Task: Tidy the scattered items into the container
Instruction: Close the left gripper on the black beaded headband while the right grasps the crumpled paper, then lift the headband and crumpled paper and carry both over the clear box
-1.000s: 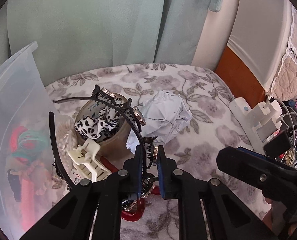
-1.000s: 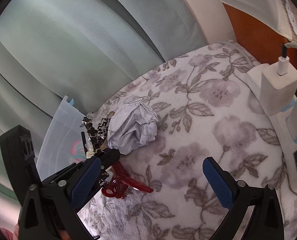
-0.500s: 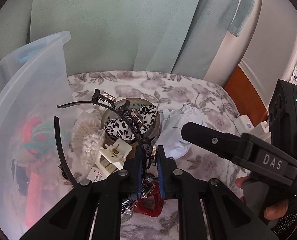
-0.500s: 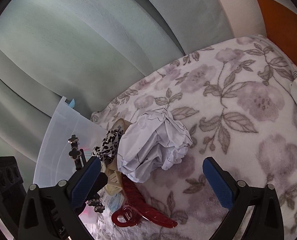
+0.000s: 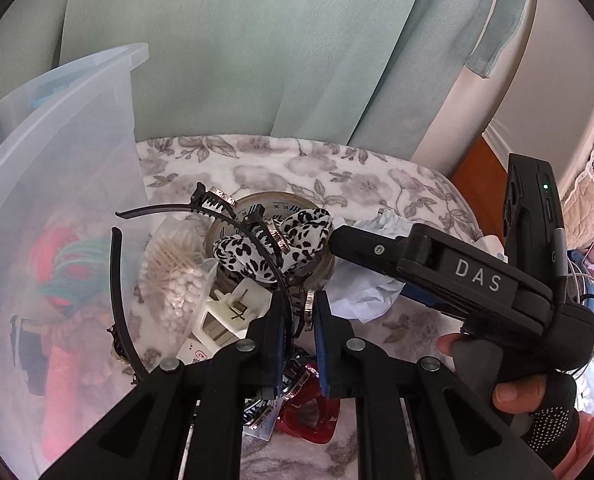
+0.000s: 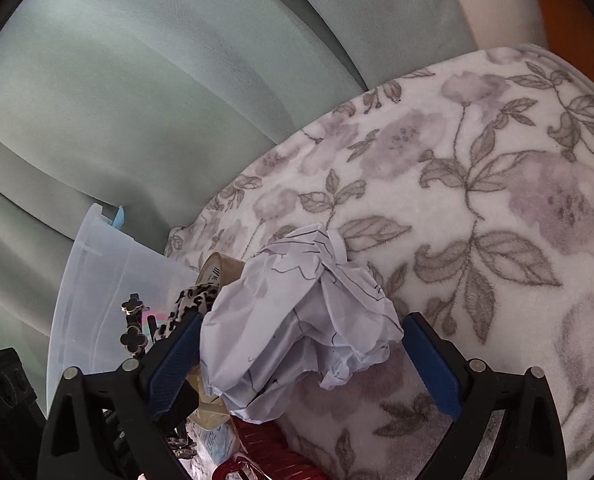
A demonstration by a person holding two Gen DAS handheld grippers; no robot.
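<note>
My left gripper is shut on a thin black headband set with small ornaments, which arcs up and left toward the translucent plastic bin. A crumpled white paper ball lies on the floral blanket between the blue pads of my right gripper. Its jaws are closing and stand wide on either side of the paper without squeezing it. Beside the paper lie a tape roll, a leopard-print scrunchie, a bag of cotton swabs, a white claw clip and a red claw clip.
The bin stands at the left against green curtains and holds red and teal items. The floral blanket stretches right to a wooden edge. A gloved hand holds the right gripper's handle.
The right gripper has come in low from the right and now straddles the paper ball. The left gripper, still holding the headband, has shifted a little toward the bin.
</note>
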